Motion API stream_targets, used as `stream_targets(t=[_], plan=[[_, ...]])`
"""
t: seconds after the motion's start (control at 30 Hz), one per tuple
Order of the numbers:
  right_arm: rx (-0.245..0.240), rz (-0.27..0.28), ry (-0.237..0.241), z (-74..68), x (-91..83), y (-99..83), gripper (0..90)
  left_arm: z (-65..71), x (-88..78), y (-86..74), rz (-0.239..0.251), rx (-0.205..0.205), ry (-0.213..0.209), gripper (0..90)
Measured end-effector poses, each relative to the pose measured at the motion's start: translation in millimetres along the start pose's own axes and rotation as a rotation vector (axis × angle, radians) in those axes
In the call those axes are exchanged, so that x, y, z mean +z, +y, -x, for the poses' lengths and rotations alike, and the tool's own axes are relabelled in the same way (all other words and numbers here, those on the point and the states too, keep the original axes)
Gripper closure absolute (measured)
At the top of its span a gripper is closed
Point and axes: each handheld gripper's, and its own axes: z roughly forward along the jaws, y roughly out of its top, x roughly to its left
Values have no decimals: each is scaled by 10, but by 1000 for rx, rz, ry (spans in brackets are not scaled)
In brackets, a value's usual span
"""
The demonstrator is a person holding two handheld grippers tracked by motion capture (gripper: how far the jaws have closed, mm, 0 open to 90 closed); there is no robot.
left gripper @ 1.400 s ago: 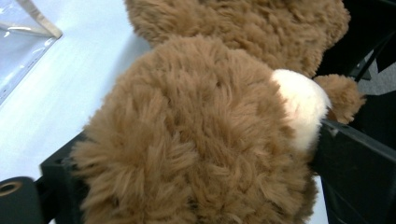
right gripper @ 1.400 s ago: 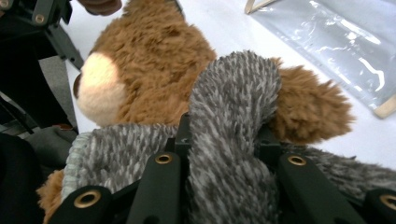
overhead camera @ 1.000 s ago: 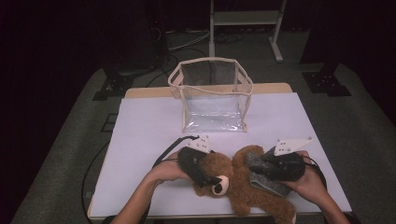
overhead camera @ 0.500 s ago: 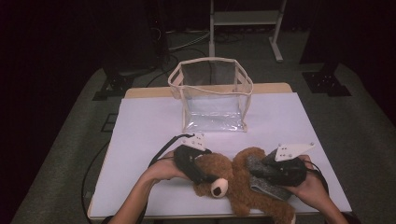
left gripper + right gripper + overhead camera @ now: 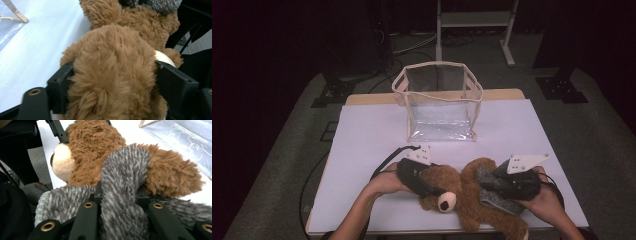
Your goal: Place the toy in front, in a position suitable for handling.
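The left gripper (image 5: 110, 82) has just been closing its jaws and now clasps the head of the teddy bear (image 5: 462, 192); the right gripper (image 5: 120, 205) is clenched on the bear's grey scarf (image 5: 122, 180). The bear lies on the white table (image 5: 372, 135) between the two grippers, at the near edge. Well beyond them stands the clear bag (image 5: 439, 102), open and with nothing in it. Both grips look secured; I judge lifting and bagging remain undone

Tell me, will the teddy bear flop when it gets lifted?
Probably yes: the teddy bear looks soft, and its plush head bulges between the left gripper's jaws, which have just been closing. It likely sags between grips. The fuzzy fur seems unlikely to slip.
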Motion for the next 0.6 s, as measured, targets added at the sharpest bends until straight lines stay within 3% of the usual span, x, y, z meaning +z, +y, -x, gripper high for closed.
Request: stream_targets(t=[0.2,0.6], plan=[[-11,-6,-10,9,-15,46,705,47,-14,3,3,26,21,287],[-52,-32,-18,-3,-57,220,704,74,-25,-2,5,56,38,316]])
